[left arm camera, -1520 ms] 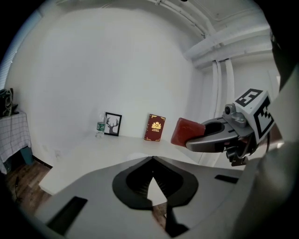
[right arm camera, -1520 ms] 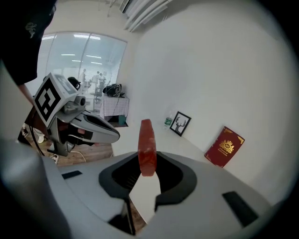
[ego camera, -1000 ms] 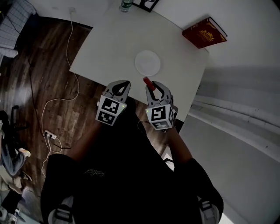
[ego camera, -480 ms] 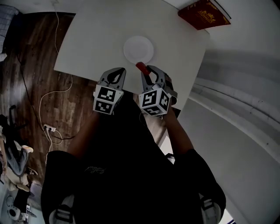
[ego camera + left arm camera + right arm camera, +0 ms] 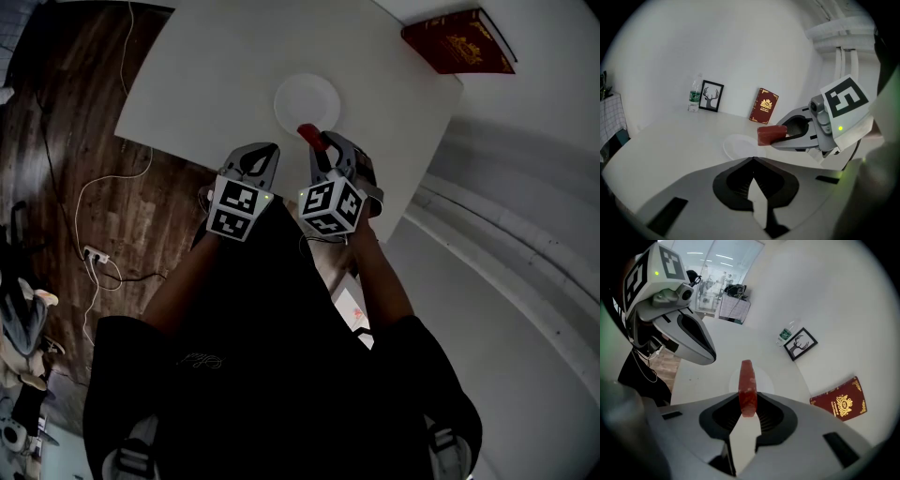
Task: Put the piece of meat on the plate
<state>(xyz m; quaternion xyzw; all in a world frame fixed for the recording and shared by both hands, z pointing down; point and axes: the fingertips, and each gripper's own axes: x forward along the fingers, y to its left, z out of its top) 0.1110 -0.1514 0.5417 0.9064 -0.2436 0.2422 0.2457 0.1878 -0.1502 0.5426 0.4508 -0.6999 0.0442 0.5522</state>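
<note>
Fingers: right gripper [image 5: 747, 394] pinching meat [image 5: 746, 373], left gripper [image 5: 752, 160] pressed together | head view: meat at plate [image 5: 302, 92] rim | gripper views only: bottle [image 5: 695, 96], framed picture [image 5: 711, 96]

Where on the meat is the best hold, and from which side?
Across its two broad flat faces, at one end, coming in edge-on: the meat is a thin slab, so its narrow width fits the jaws. The right hand-held gripper holds it so.

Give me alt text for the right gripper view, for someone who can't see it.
The right gripper is shut on a red piece of meat, held on edge, with a white plate beyond it on a white table. The left gripper hangs at upper left; farther off are a red book, a framed deer picture and a bottle.
</note>
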